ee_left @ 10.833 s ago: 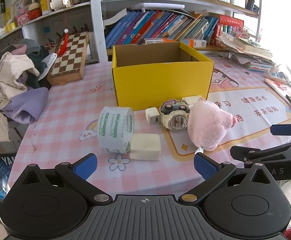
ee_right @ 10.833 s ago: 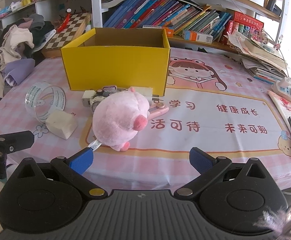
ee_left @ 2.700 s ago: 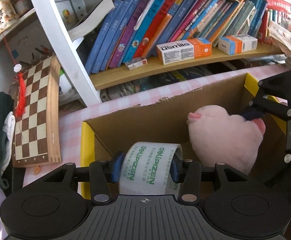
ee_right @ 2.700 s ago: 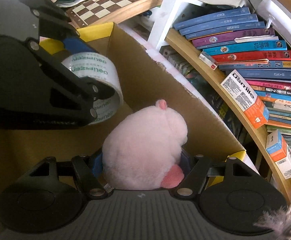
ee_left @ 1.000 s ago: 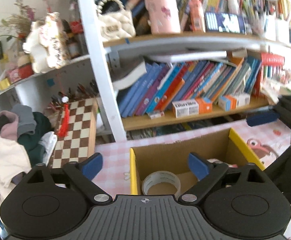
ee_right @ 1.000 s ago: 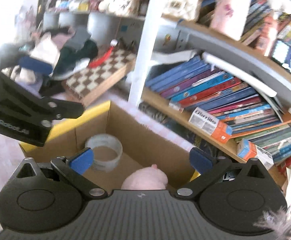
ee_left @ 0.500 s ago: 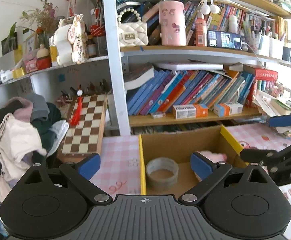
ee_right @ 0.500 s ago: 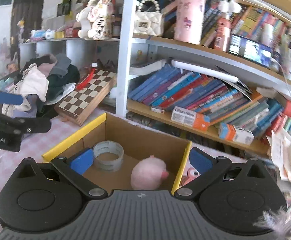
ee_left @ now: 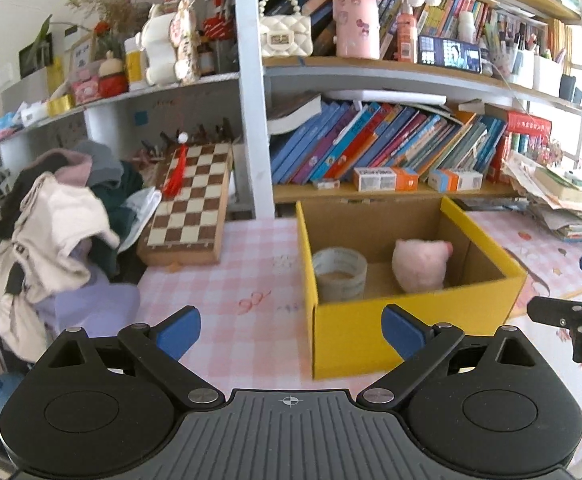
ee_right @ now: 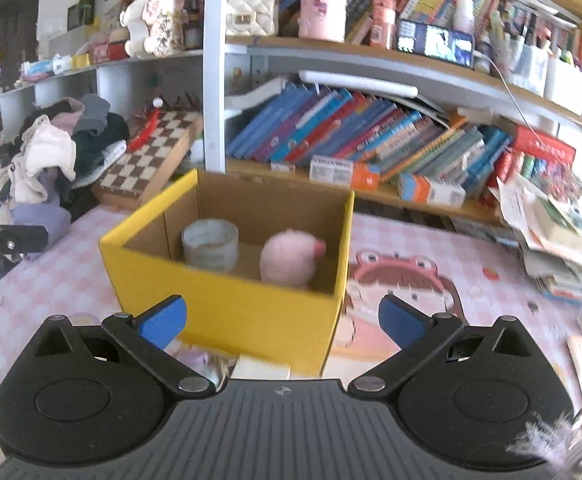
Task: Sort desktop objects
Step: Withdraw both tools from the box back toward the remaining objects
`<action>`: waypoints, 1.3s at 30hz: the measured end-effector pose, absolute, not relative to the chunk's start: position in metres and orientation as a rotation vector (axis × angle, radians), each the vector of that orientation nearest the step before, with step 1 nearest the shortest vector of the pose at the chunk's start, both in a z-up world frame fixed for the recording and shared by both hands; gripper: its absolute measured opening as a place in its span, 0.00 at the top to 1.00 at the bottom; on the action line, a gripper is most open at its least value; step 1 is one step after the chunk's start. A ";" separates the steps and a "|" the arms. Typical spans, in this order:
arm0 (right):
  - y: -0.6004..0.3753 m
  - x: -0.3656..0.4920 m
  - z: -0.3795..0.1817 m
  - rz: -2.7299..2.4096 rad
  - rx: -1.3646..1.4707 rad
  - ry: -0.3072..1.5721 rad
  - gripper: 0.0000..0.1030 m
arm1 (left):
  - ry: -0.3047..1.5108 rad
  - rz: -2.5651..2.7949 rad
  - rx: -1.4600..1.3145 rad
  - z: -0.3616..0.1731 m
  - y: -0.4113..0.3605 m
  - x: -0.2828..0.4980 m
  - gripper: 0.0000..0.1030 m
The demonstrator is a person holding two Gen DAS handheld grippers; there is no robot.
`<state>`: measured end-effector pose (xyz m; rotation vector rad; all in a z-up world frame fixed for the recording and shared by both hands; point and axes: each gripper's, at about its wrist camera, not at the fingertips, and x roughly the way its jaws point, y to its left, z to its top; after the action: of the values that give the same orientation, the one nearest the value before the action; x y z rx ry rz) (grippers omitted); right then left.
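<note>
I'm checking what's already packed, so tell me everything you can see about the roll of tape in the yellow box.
The roll of tape is a wide ring of pale, translucent tape on a whitish core, with faint printing on its side that is too blurred to read. It lies flat with its open centre facing up on the brown cardboard floor of the yellow box, in the left part, close to the left wall. The pink plush toy sits apart to its right. Neither tool touches it.
</note>
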<state>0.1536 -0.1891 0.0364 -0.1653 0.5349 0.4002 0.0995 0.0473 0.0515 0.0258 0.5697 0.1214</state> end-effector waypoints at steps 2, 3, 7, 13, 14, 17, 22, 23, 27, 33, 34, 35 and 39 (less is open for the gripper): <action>-0.188 0.143 0.029 0.382 -0.173 0.544 0.00 | 0.580 0.128 0.027 0.046 0.049 0.091 0.04; -0.187 0.137 0.024 0.372 -0.176 0.550 0.00 | 0.586 0.133 0.028 0.043 0.049 0.087 0.04; -0.181 0.118 0.008 0.333 -0.187 0.584 0.00 | 0.627 0.148 0.009 0.031 0.053 0.072 0.04; -0.168 0.096 -0.012 0.314 -0.195 0.670 0.00 | 0.675 0.150 -0.009 0.017 0.053 0.056 0.04; -0.166 0.093 -0.014 0.318 -0.192 0.676 0.00 | 0.681 0.148 -0.003 0.015 0.052 0.054 0.04; -0.162 0.085 -0.019 0.341 -0.196 0.687 0.00 | 0.700 0.134 0.014 0.007 0.048 0.050 0.04; -0.156 0.074 -0.025 0.363 -0.204 0.706 0.00 | 0.729 0.100 0.038 -0.004 0.040 0.043 0.04; -0.156 0.073 -0.025 0.366 -0.205 0.709 0.00 | 0.734 0.092 0.043 -0.005 0.038 0.042 0.04; -0.155 0.069 -0.025 0.371 -0.205 0.712 0.00 | 0.734 0.072 0.057 -0.006 0.033 0.039 0.04; -0.158 0.069 -0.028 0.363 -0.190 0.732 0.00 | 0.740 0.061 0.073 -0.009 0.029 0.037 0.04; -0.159 0.069 -0.028 0.361 -0.187 0.736 0.00 | 0.741 0.060 0.075 -0.010 0.029 0.037 0.04; -0.159 0.070 -0.029 0.360 -0.184 0.740 0.00 | 0.742 0.059 0.079 -0.011 0.028 0.037 0.04; -0.159 0.073 -0.035 0.355 -0.188 0.754 0.00 | 0.740 0.054 0.098 -0.014 0.025 0.039 0.04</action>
<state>0.0732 -0.1593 -0.0346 -0.1877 0.7545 0.3551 0.0387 0.0250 -0.0138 0.0983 0.7401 0.0539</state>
